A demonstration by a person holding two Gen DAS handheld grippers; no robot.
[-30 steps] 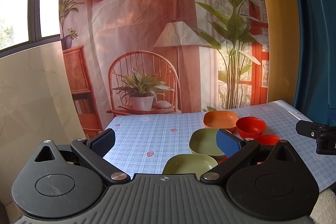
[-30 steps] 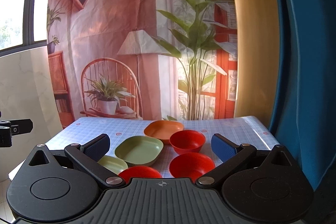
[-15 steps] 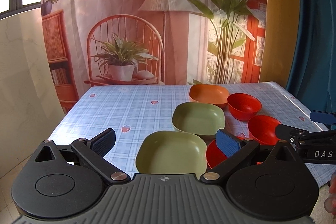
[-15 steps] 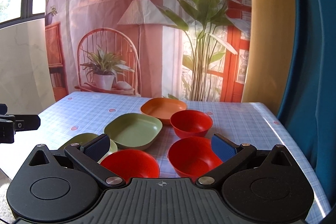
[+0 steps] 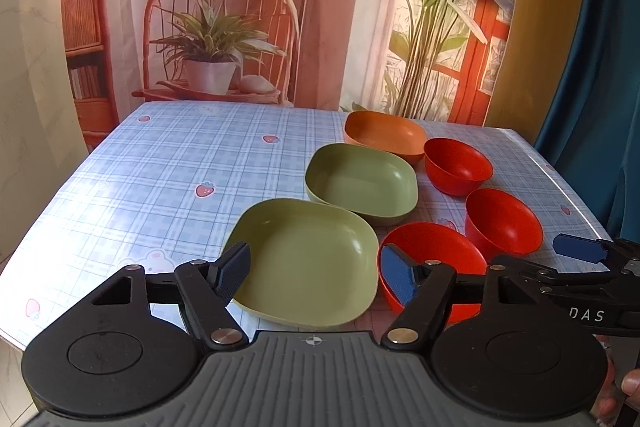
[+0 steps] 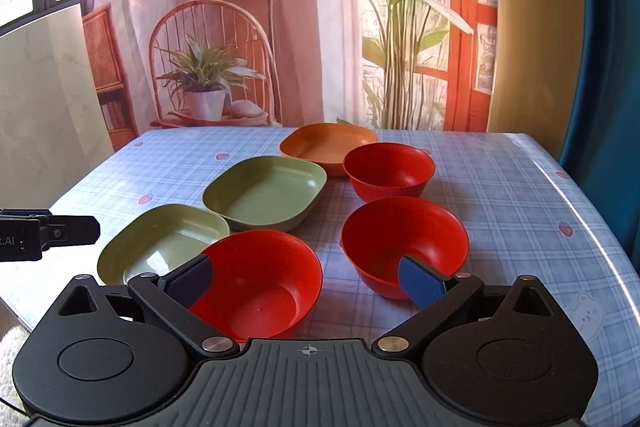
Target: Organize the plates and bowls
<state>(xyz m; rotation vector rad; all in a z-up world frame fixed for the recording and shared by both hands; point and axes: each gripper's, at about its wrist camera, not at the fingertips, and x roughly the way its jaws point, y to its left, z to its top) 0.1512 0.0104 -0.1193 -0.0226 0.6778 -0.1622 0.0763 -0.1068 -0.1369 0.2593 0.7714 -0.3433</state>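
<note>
Left wrist view: my left gripper [image 5: 314, 275] has its fingers [image 5: 232, 273] spread wide, holding nothing, hovering over the near green plate [image 5: 308, 261] at the front of the checked surface [image 5: 160, 179]. Behind it lie a 2nd green plate [image 5: 362, 185] and an orange plate [image 5: 384, 137]. Right wrist view: my right gripper [image 6: 308, 277] is also spread apart and empty, its fingers framing the near red bowl [image 6: 260, 283] on the left and touching or overlapping the middle red bowl [image 6: 404, 243] on the right; I cannot tell which. A 3rd red bowl [image 6: 388, 171] sits beyond, just beside the orange plate.
</note>
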